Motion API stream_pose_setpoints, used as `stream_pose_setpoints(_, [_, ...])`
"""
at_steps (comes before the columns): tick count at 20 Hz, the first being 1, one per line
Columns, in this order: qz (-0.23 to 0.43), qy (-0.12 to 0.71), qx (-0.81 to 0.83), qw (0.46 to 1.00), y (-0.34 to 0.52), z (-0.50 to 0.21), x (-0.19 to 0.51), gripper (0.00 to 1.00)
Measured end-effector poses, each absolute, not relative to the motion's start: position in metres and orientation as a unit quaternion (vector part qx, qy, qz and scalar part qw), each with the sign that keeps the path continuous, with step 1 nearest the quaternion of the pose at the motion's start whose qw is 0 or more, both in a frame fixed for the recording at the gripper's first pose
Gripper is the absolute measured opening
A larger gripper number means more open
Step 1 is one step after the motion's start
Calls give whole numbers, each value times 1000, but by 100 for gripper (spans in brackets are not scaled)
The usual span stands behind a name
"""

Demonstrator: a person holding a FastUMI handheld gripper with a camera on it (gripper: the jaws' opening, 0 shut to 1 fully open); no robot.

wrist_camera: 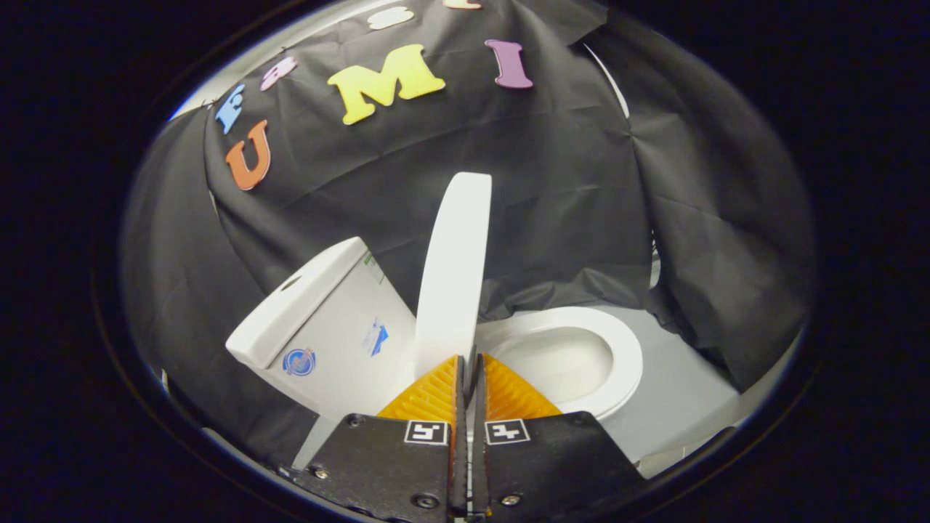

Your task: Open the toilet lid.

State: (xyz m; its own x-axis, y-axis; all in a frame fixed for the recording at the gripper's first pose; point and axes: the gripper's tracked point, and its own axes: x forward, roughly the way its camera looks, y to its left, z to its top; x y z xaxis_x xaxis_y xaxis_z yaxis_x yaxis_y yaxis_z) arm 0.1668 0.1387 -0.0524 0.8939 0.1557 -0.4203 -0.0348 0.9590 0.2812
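The white toilet lid (454, 276) stands raised, nearly upright, between the tank (327, 327) and the open seat and bowl (574, 356). I see the lid almost edge-on. My gripper (471, 359) is right at the lid's near lower edge. Its orange ribbed fingers (432, 396) are pressed together with only a thin slit between them, and nothing shows in that slit. The tips overlap the bottom of the lid, so I cannot tell whether they touch it.
The tank leans off to the left of the lid, with stickers on its front. Black cloth hangs close behind and to the right of the toilet. Pale floor (676, 407) lies to the right of the bowl.
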Motion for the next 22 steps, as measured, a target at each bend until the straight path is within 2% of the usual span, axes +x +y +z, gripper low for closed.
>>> stream_pose_setpoints(22, [64, 195, 14, 979, 225, -25, 164, 6])
